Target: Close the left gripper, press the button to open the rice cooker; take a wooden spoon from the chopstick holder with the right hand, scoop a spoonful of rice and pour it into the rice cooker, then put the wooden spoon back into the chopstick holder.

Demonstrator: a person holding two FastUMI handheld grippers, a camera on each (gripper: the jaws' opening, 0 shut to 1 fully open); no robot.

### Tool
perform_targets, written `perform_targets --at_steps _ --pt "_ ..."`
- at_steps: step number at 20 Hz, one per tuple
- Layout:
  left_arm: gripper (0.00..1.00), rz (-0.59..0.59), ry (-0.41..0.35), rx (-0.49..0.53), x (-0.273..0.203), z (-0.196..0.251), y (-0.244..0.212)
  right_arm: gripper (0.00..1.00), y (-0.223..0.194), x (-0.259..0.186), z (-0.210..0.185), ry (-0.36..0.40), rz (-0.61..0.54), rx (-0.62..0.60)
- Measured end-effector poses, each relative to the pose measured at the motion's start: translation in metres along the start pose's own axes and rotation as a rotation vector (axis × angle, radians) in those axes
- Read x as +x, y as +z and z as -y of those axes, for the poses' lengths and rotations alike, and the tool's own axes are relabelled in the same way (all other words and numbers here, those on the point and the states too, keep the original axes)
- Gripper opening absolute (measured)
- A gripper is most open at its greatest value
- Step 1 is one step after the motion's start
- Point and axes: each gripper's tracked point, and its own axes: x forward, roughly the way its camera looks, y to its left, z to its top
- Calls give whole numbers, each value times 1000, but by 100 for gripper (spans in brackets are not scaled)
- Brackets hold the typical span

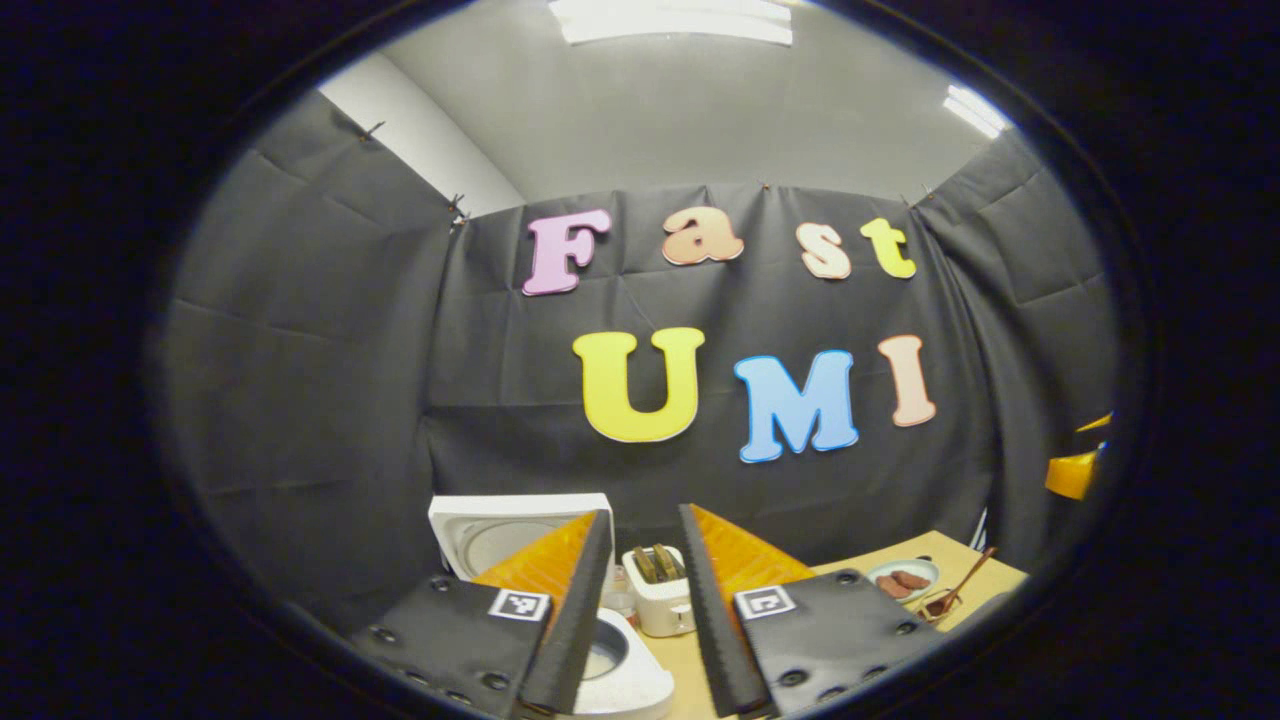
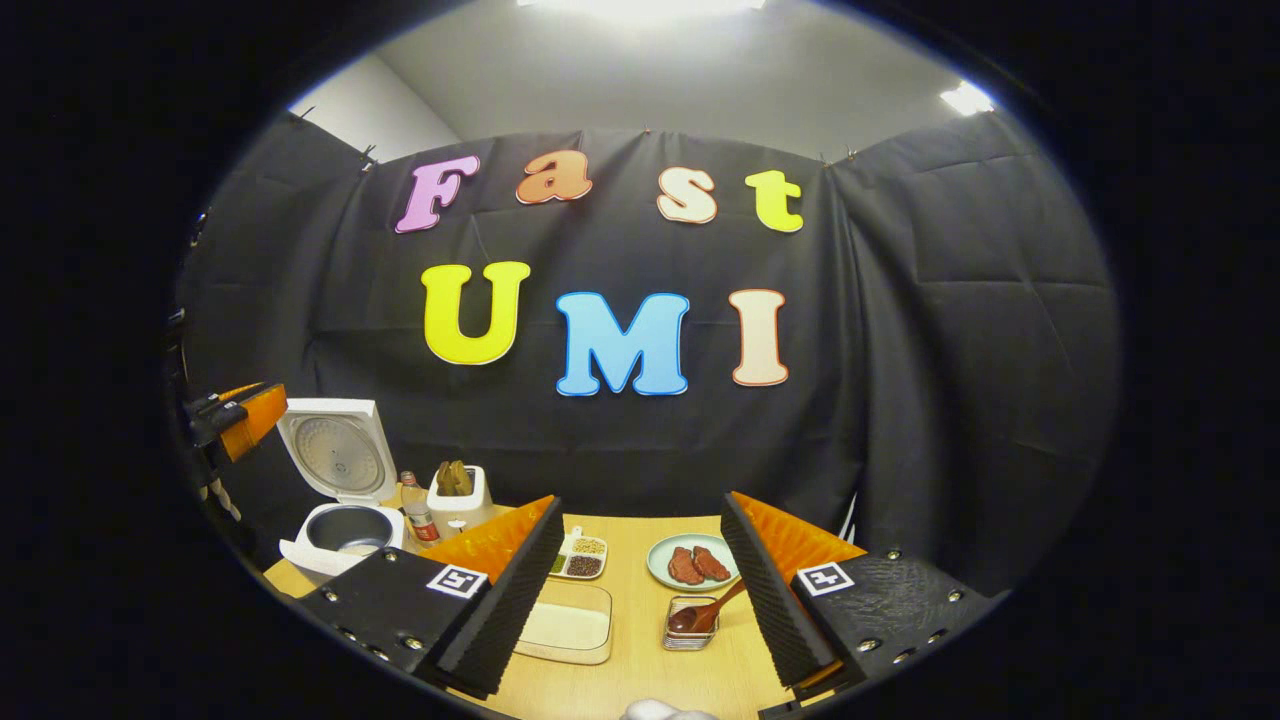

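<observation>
The white rice cooker (image 2: 345, 535) stands at the table's left end, lid (image 2: 335, 455) swung up and the dark inner pot showing. It also sits behind my left finger, as the rice cooker (image 1: 625, 665). A wooden spoon (image 2: 705, 610) rests bowl-down in the small metal chopstick holder (image 2: 688, 628), handle leaning right. A clear tub of white rice (image 2: 565, 620) lies left of it. My right gripper (image 2: 641, 505) is open above these, holding nothing. My left gripper (image 1: 644, 512) is open and empty; it hovers as the left gripper (image 2: 235, 415) left of the lid.
A white toaster (image 2: 458, 495) with bread and a small bottle (image 2: 418, 510) stand right of the cooker. A sectioned dish of grains (image 2: 578, 557) and a plate of meat (image 2: 695, 562) lie mid-table. Black cloth walls close the back and sides.
</observation>
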Motion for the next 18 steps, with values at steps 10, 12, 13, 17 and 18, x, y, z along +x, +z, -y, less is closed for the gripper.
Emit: perform_targets --at_steps 10,12,13,17,18 --pt "98 -58 -8 -51 -37 15 -26 96 -43 1 20 -39 -42 41" --pt "98 -63 -11 -52 -36 16 -31 97 -60 2 23 -50 -55 40" --pt "98 -71 -18 -41 -34 17 -36 97 -73 3 24 -50 -73 43" --pt "98 -86 -32 -36 -29 24 -52 97 -131 13 34 -64 -146 98" --pt "98 -90 -31 -33 -28 26 -54 97 -147 19 39 -73 -168 107"
